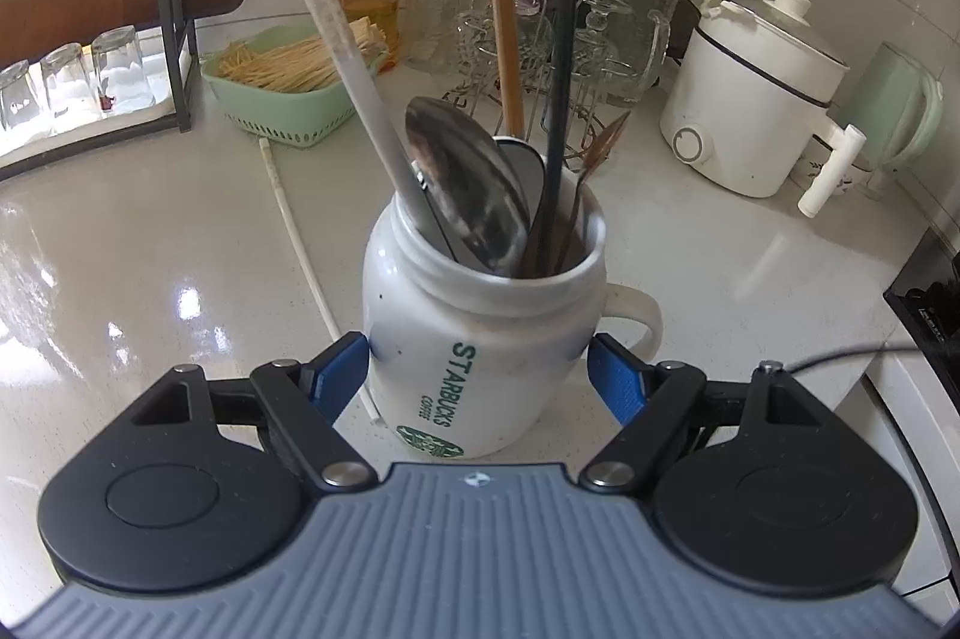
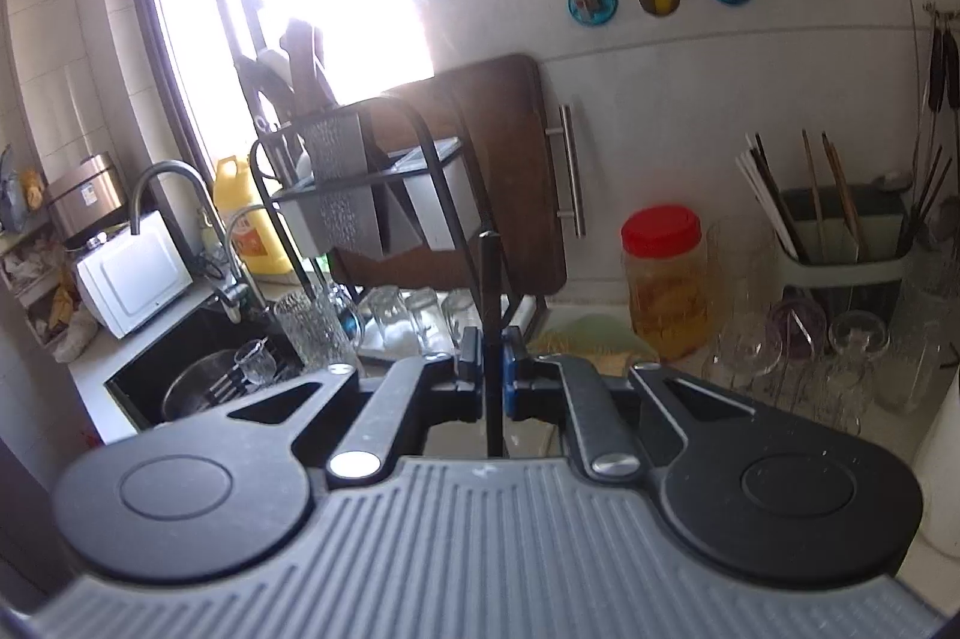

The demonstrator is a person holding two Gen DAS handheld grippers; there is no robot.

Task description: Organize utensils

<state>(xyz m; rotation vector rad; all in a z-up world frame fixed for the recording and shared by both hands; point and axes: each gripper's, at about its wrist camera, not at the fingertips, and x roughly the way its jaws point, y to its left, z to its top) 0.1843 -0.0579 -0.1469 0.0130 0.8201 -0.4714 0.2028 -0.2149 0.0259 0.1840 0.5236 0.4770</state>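
Several utensils already stand in the white mug [image 1: 480, 339] at centre frame on our table [image 1: 150, 249]. Our left hand-held gripper [image 1: 477, 369] brackets the mug, jaws wide; whether its pads touch, we cannot tell. Our right hand-held gripper [image 2: 493, 369] pinches a black utensil handle [image 2: 491, 291], long axis upright, pointing up; sorting looks unfinished.

The white ceramic mug [image 1: 480, 339] bears green lettering running down its side: "STARBUCKS" in large capitals, with "COFFEE" in smaller capitals beside it. Beneath the lettering sits the round green Starbucks emblem, partly cut off by the gripper body. No other legible text appears in either view.
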